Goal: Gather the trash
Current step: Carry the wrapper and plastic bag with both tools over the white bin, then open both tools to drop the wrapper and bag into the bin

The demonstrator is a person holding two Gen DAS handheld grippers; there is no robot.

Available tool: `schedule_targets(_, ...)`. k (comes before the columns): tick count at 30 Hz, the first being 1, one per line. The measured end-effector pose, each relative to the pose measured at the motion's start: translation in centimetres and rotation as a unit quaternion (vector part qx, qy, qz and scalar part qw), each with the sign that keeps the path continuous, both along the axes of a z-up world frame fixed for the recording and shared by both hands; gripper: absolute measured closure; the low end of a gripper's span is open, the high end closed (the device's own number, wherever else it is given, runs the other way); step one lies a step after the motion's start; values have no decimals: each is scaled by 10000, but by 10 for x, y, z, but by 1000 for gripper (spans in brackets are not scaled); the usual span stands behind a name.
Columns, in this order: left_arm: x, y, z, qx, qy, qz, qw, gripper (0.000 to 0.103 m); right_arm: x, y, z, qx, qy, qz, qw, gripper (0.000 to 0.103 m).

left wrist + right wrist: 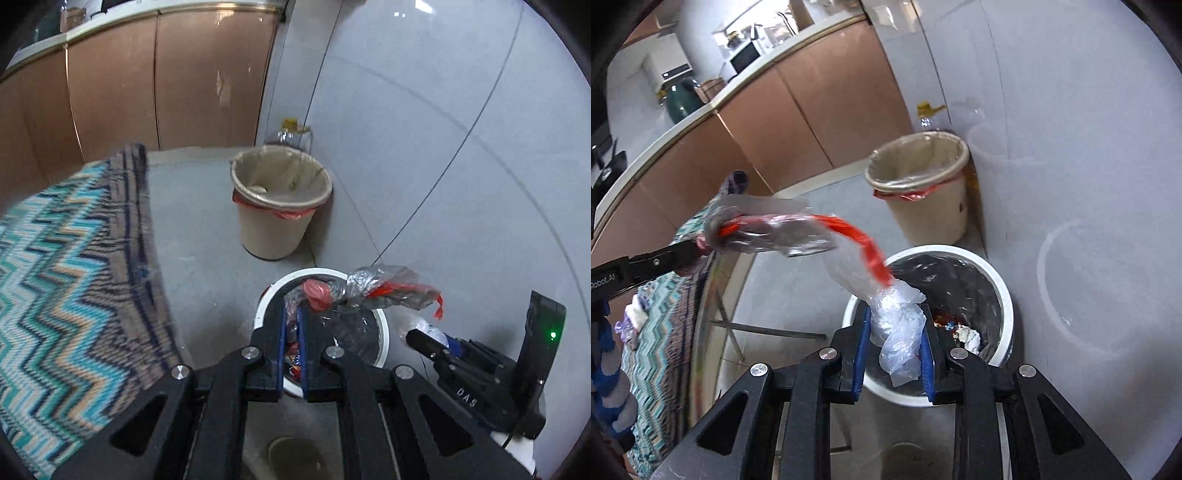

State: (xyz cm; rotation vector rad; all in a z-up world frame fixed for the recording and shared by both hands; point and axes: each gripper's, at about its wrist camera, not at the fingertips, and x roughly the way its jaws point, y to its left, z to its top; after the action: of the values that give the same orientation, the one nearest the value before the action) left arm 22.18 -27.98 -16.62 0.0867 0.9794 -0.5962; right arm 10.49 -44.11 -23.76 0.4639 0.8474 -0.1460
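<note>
Between the blue pads of my right claw [893, 345] sits a crumpled wad of clear plastic wrapper [899, 332], pinched firmly, and it hangs right over the white bin [1004, 291] with the black liner. From that wad the wrapper stretches away toward ten o'clock, with a red strip [864, 240] running through it, to my left claw [291, 328], which enters that view from the left edge. Seen along its own fingers, my left claw is pressed nearly together on the other end of the same wrapper, and the loose crinkled part trails off toward two o'clock above the bin's rim. So the trash is gathered and carried; it is poised above the bin's mouth but not yet inside. Some rubbish already lies at the bottom, among it white crumpled paper [969, 338]. What remains, I judge, is to let go with both claws so the wrapper drops in. A beige bin [280, 199] stands farther off at twelve o'clock against the wall, and a zigzag cloth [74, 277] covers the table at nine o'clock.
</note>
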Motion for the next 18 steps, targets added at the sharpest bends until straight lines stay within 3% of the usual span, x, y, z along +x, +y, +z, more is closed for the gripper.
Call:
schedule_targets(6,14,-34,-33,149,295,-79,9994,94,19,-12,-27,93,210,-94,9997,75)
schedule_targets(8,18,-42,-44,189,433,-85,9988,90,22,-15,-32,83,283,-115,9995,67)
schedule_targets(11,21,-47,-56,131,619,-99,9979,75,21,-18,-37,110,319,-169,9993,64)
schedule_targets(18,11,-43,-55,-29,629,-155,9979,72,12,-15,-32,38,324,-194,9993,61)
